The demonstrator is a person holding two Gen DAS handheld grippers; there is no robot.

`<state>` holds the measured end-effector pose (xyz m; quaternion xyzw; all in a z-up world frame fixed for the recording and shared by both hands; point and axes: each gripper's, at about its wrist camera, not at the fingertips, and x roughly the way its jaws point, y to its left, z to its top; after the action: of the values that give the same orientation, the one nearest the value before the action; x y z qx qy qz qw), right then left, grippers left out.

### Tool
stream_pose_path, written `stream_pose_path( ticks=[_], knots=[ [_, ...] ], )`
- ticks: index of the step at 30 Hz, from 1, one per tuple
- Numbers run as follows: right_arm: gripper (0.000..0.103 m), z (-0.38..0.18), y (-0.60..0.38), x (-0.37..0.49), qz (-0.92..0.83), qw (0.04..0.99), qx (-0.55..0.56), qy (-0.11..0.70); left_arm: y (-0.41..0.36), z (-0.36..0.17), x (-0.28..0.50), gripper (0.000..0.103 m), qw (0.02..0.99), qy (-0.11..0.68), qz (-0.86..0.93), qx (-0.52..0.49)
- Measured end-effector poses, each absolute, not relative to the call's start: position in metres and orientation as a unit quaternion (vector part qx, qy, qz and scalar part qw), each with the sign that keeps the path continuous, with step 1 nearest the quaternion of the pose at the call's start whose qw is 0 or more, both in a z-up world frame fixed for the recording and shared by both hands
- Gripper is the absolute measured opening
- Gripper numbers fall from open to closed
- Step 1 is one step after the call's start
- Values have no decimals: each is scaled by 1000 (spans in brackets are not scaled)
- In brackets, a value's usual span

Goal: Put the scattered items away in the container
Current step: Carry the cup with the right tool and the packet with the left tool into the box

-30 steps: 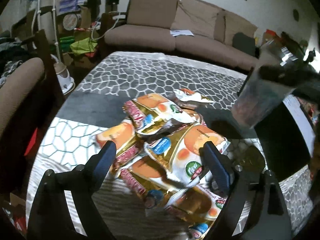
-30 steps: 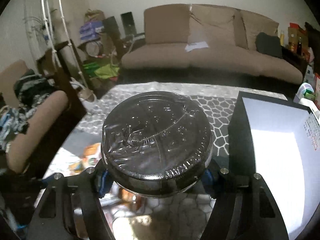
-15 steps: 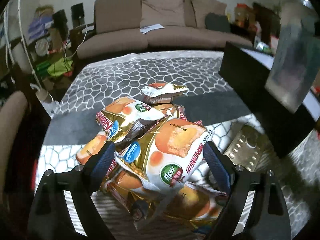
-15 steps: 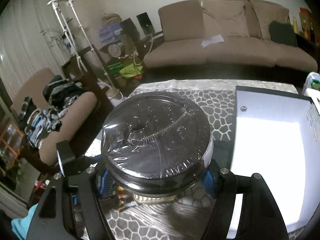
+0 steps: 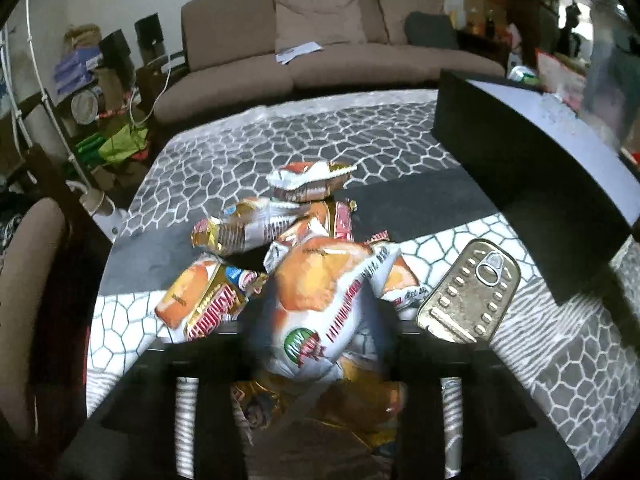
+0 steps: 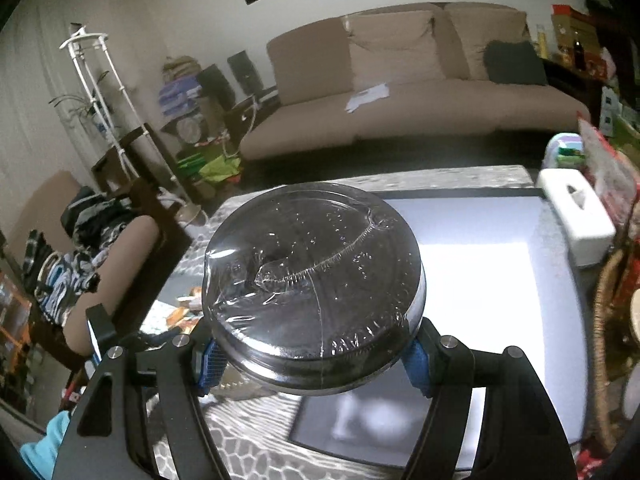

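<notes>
A heap of orange and gold snack packets [image 5: 208, 296] lies on the patterned tablecloth. My left gripper [image 5: 320, 332] is closing its jaws, and a puffed white and orange packet [image 5: 320, 300] sits squeezed between the pads. A flat gold tin [image 5: 470, 296] with a pull ring lies just right of the heap. The black box [image 5: 520, 168] with a white inside [image 6: 520, 280] stands to the right. My right gripper [image 6: 316, 356] is shut on a round jar [image 6: 312, 276] with a film-wrapped lid and holds it above the box's near left part.
A white tissue box [image 6: 576, 216] and a wicker basket [image 6: 608, 340] stand right of the black box. A brown sofa [image 5: 340, 52] runs behind the table. A padded chair [image 5: 32, 280] stands close at the left. Clutter fills the far left corner.
The left jaws have narrowed from wide open onto the white and orange packet, and the wrist rolled. The right gripper carried the jar up and to the right, over the box.
</notes>
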<state>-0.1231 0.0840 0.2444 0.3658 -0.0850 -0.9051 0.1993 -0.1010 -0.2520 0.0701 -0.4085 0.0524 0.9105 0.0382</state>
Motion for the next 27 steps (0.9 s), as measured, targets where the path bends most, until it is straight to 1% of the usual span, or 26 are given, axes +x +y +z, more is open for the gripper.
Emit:
stream_pose_path(
  ticks=[1,3,6,8,13,14,15,16,18,23,27],
  knots=[
    [73,244,88,-120,-904,202,368,-82,-253,70,-101,76,44,47,910,-410],
    [73,241,93,-116,-901,207,373,-81,-252,70,-100,83,63,52,910,-407],
    [73,235,100,-111,-896,217,381,-76,-251,65,-104,86,76,94,902,-415],
    [73,232,104,-111,-894,217,385,-74,-253,56,-110,87,79,115,892,-429],
    [73,222,109,-115,-892,217,388,-78,-259,47,-121,86,116,110,882,-442],
    [73,221,110,-116,-892,216,389,-77,-261,47,-123,85,120,101,883,-442],
    [73,219,110,-118,-892,216,391,-76,-263,47,-124,77,124,88,885,-440],
    [73,217,109,-119,-891,215,392,-75,-266,47,-125,60,123,79,886,-439],
    [73,213,109,-121,-890,214,395,-74,-271,43,-130,45,107,68,885,-448],
    [73,210,108,-121,-891,214,394,-76,-273,45,-121,37,103,52,892,-437],
    [73,215,122,-127,-896,199,387,-86,-268,57,-109,36,100,37,899,-424]
  ],
)
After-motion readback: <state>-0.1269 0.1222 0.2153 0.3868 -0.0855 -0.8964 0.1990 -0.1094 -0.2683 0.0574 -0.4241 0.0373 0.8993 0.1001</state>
